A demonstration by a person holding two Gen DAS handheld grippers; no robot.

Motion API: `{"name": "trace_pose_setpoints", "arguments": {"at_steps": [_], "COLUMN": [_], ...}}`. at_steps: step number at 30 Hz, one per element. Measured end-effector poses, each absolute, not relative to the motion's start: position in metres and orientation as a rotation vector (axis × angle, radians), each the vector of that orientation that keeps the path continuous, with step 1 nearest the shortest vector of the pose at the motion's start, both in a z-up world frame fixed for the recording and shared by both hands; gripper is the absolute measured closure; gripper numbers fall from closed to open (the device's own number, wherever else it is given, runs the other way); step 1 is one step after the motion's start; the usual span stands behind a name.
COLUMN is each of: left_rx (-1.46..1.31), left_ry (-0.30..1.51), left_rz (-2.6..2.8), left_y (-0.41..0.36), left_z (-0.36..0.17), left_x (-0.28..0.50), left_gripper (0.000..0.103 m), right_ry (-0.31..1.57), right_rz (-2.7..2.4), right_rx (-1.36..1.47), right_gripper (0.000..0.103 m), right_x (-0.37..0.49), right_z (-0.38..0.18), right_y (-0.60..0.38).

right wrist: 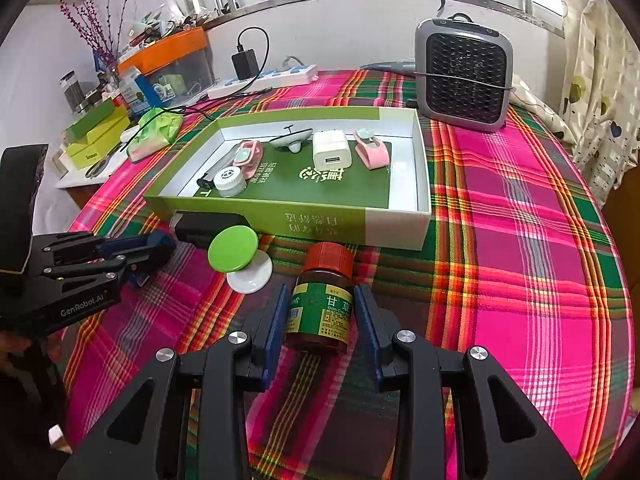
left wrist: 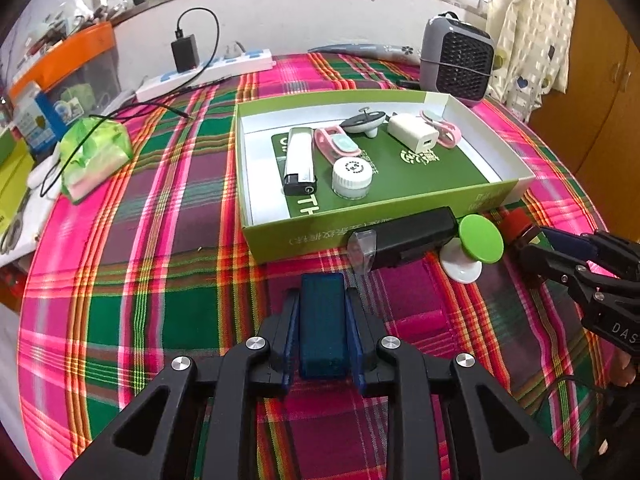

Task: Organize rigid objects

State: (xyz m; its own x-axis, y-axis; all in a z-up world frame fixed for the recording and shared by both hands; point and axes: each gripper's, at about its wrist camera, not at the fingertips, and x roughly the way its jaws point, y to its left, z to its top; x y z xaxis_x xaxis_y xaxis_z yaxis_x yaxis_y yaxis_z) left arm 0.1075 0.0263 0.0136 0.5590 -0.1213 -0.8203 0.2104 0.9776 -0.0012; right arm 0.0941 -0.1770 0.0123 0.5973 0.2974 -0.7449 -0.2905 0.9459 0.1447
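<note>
Between my left gripper's (left wrist: 323,312) jaws sat a blue block (left wrist: 322,324), a smooth rectangular bar of hard plastic, clamped on both long sides and held just short of the green box's (left wrist: 360,222) near wall. My right gripper (right wrist: 320,312) stood with its jaws parted around a brown bottle (right wrist: 323,304) lying on the plaid cloth (right wrist: 520,280), its ribbed red cap pointing at the box. The blue pads flanked the bottle's glossy green label, and I could not tell whether they were touching it.

I judged the sorting about half done. Inside the box lay a white lighter (left wrist: 298,160), a round white jar (left wrist: 352,178), two pink clips, a white charger cube (left wrist: 414,134) and a dark saucer-shaped piece. Outside, against the box's near wall, a matte black block with a clear end (left wrist: 400,240) lay beside a green-topped knob on a white base (left wrist: 476,248).

Next, as I saw it, the left needed to lift the block over the box's cardboard wall and set it on a bare patch of the green floor. The right needed a firm squeeze first, since a round, slick bottle might roll.
</note>
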Motion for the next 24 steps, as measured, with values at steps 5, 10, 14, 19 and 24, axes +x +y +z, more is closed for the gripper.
{"name": "trace_pose_setpoints", "arguments": {"at_steps": [5, 10, 14, 19, 24], "left_rx": [0.098, 0.098, 0.085, 0.085, 0.074], "left_ry": [0.929, 0.900, 0.877, 0.859, 0.857], "left_rz": [-0.202, -0.208, -0.212, -0.220, -0.227], "left_y": [0.027, 0.028, 0.029, 0.028, 0.025], "left_z": [0.024, 0.037, 0.049, 0.059, 0.063], "left_x": [0.104, 0.102, 0.102, 0.110, 0.123], "left_gripper": [0.082, 0.082, 0.082, 0.082, 0.082], "right_ry": [0.854, 0.837, 0.817, 0.799, 0.788], "right_rz": [0.347, 0.347, 0.346, 0.348, 0.345], "right_rx": [0.006, 0.004, 0.000, -0.015, -0.028], "right_gripper": [0.068, 0.068, 0.068, 0.068, 0.068], "right_x": [0.093, 0.092, 0.092, 0.099, 0.110], "right_z": [0.016, 0.022, 0.031, 0.042, 0.050], "right_y": [-0.177, -0.178, -0.179, -0.178, -0.177]}}
